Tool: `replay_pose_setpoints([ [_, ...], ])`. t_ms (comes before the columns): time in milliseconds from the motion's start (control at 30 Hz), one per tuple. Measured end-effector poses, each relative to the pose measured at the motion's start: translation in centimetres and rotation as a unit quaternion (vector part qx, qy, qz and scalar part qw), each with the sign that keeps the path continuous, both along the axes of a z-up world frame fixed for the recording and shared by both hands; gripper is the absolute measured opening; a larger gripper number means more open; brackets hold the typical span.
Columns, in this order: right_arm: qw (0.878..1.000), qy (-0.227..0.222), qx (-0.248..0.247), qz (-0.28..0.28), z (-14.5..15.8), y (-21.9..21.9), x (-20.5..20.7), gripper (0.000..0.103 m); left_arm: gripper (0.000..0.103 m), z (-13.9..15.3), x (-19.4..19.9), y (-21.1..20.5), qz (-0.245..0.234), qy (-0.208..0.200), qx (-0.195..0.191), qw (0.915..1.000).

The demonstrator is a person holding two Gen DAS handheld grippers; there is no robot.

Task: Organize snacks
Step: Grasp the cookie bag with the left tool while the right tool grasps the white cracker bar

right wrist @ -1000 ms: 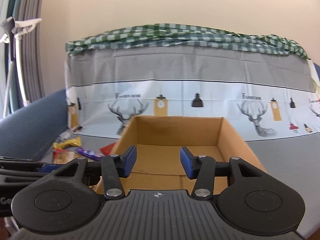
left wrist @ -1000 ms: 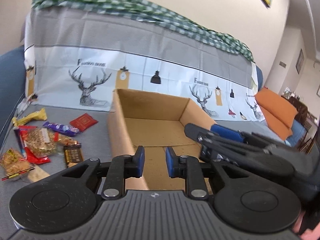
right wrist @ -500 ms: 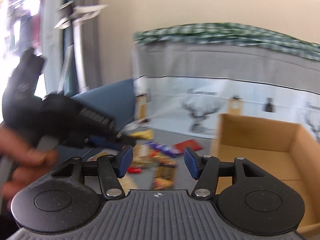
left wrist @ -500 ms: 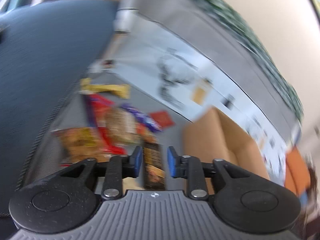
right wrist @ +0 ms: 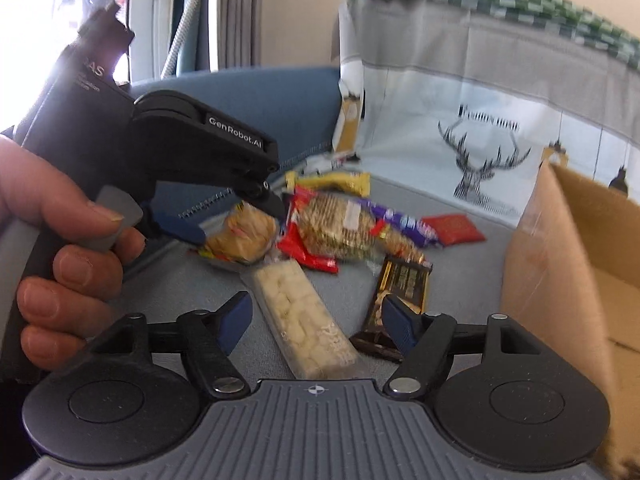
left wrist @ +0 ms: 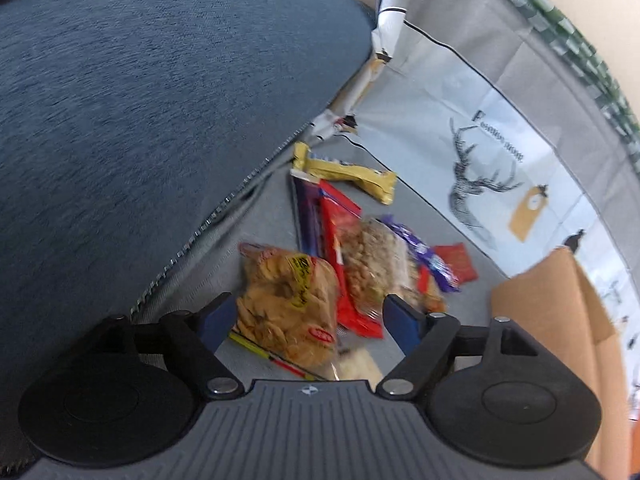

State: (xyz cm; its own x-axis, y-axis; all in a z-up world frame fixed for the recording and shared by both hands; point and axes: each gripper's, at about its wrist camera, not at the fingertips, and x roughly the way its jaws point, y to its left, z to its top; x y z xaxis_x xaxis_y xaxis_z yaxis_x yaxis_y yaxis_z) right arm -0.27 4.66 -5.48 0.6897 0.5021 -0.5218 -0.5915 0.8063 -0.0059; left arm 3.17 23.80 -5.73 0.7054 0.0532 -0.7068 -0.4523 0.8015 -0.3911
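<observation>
A pile of snacks lies on the grey sofa seat. My left gripper (left wrist: pixel 310 320) hangs over a clear bag of golden crackers (left wrist: pixel 288 304); its jaws are opening, with the bag between them and untouched. In the right wrist view, the left gripper (right wrist: pixel 228 220) straddles that cracker bag (right wrist: pixel 248 240). My right gripper (right wrist: pixel 316 322) is also opening, low over a clear packet of white pieces (right wrist: pixel 304 316), which no pad presses. A dark chocolate bar (right wrist: pixel 404 284) lies by its right finger. An open cardboard box (right wrist: pixel 560 264) stands to the right of the pile.
Also in the pile are a yellow bar (left wrist: pixel 348 172), a nut brittle bag (left wrist: pixel 380 268), a purple wrapper (left wrist: pixel 428 260) and a small red sachet (left wrist: pixel 456 260). A blue sofa arm (left wrist: pixel 140 100) rises on the left. Behind hangs a deer-print cloth (left wrist: pixel 480 168). A hand (right wrist: pixel 60 248) holds the left gripper.
Both grippers swung left from the cardboard box to the snack pile and dropped lower. Both sets of jaws have spread much wider.
</observation>
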Motion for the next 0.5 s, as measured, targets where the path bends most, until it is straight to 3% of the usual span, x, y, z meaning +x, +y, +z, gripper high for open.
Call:
replay_pose_setpoints([
  [267,1.000,0.022,-0.019,0.007,-1.9,1.6,2.1,0.077,0.084,-1.2,1.4,-0.2,-0.014,0.027,0.029,0.9991],
  [400,0.999,0.039,-0.036,0.007,-3.2,2.1,3.0,0.075,0.074,-1.7,1.6,0.0,-0.011,0.035,0.025,0.9990],
  [467,0.998,0.044,-0.044,0.010,-3.7,2.1,3.0,0.064,0.070,-1.7,1.4,0.1,-0.013,0.035,0.022,0.9991],
  [500,0.998,0.044,-0.047,0.013,-3.9,2.0,3.0,0.054,0.067,-1.7,1.3,0.1,-0.014,0.032,0.023,0.9991],
])
